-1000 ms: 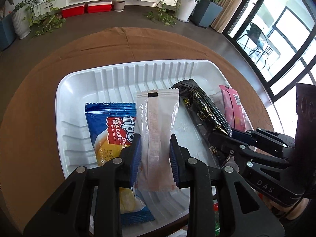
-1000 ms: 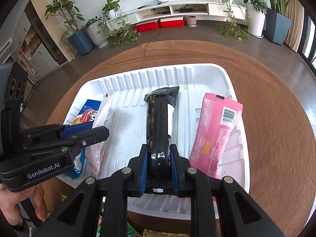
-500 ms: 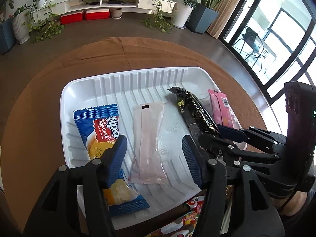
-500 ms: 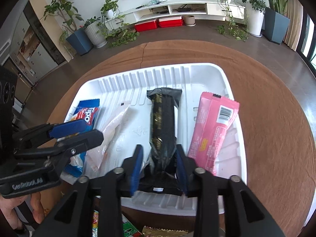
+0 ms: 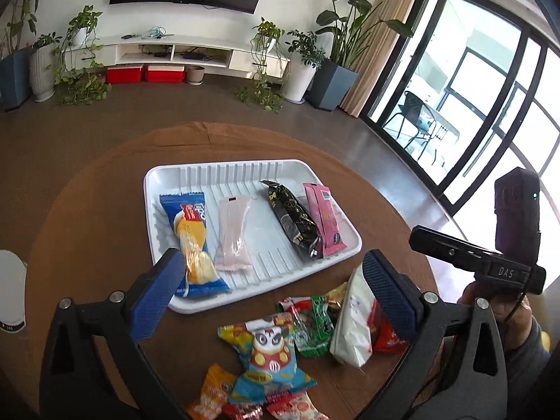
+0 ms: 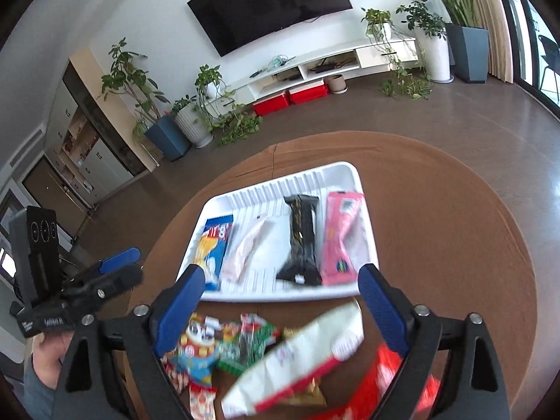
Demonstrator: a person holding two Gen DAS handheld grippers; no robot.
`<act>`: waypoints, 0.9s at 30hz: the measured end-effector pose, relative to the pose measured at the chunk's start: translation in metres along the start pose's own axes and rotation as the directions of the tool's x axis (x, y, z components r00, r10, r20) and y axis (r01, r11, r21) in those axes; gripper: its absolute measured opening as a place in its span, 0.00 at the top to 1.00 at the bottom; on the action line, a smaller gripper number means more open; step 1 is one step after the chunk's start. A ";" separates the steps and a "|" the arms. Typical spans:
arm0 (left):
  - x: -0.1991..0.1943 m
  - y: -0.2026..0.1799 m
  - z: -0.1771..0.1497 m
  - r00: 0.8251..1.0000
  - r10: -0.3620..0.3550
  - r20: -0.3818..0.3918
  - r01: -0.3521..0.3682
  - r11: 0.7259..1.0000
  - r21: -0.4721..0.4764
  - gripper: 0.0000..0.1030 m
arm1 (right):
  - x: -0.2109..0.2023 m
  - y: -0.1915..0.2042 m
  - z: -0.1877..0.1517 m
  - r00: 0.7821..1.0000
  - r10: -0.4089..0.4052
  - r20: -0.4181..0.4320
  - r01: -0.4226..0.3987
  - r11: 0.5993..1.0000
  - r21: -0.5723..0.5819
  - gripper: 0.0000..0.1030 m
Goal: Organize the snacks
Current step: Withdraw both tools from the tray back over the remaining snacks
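A white ribbed tray (image 5: 245, 171) (image 6: 367, 255) on the round brown table holds a blue roll-cake pack (image 5: 190, 241) (image 6: 213, 248), a pale pink packet (image 5: 232, 234) (image 6: 245, 248), a black bar (image 5: 292, 218) (image 6: 301, 241) and a pink bar (image 5: 323, 217) (image 6: 341, 238), side by side. My left gripper (image 5: 276, 294) hangs wide above the tray's near edge, its jaws opening with nothing between them. My right gripper (image 6: 281, 311) is likewise opening and empty, above a loose snack pile (image 5: 297, 346) (image 6: 266, 357) with a white pouch (image 5: 351, 322) (image 6: 297, 353).
The pile lies between the tray and the table's near edge. A white object (image 5: 10, 290) sits at the table's left rim. Each view shows the other gripper held by a hand (image 5: 521, 311) (image 6: 45, 353) off to the side. Plants and a TV shelf stand far behind.
Both grippers let go of their packets, the left of the pale pink one and the right of the black bar, opened wide and pulled up and back, bringing the loose snack pile into view.
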State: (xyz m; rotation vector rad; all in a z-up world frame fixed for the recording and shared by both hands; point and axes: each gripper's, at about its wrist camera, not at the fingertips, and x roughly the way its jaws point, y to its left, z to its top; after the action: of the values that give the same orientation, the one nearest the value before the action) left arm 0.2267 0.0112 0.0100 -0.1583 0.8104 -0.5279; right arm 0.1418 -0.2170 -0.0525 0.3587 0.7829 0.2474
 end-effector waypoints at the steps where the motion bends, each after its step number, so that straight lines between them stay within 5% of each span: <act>1: -0.009 0.001 -0.010 1.000 0.004 0.007 -0.004 1.000 -0.014 0.00 | -0.009 -0.002 -0.009 1.000 0.003 0.005 -0.003 1.000 0.007 0.10; 7: -0.046 -0.002 -0.087 0.998 0.052 0.018 -0.052 0.999 -0.014 0.00 | -0.042 -0.005 -0.078 1.000 0.002 -0.010 -0.001 0.999 0.032 0.09; 13: -0.054 0.006 -0.152 0.994 0.035 -0.102 -0.042 0.997 -0.065 0.00 | -0.052 0.015 -0.133 1.000 0.007 -0.022 -0.008 0.999 -0.033 0.09; 23: -0.043 -0.014 -0.161 0.985 0.026 -0.170 -0.012 0.996 0.087 0.02 | -0.035 0.042 -0.175 0.994 0.022 -0.107 -0.031 0.996 -0.084 0.13; 27: -0.022 -0.011 -0.153 0.969 0.029 -0.247 0.001 0.993 0.120 0.33 | -0.032 0.048 -0.181 0.992 0.005 -0.124 -0.020 0.993 -0.119 0.19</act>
State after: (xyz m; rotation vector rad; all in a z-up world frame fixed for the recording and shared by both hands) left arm 0.0984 0.0226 -0.0768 0.0252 1.0203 -0.5882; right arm -0.0146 -0.1439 -0.1307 0.2363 0.8835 0.3293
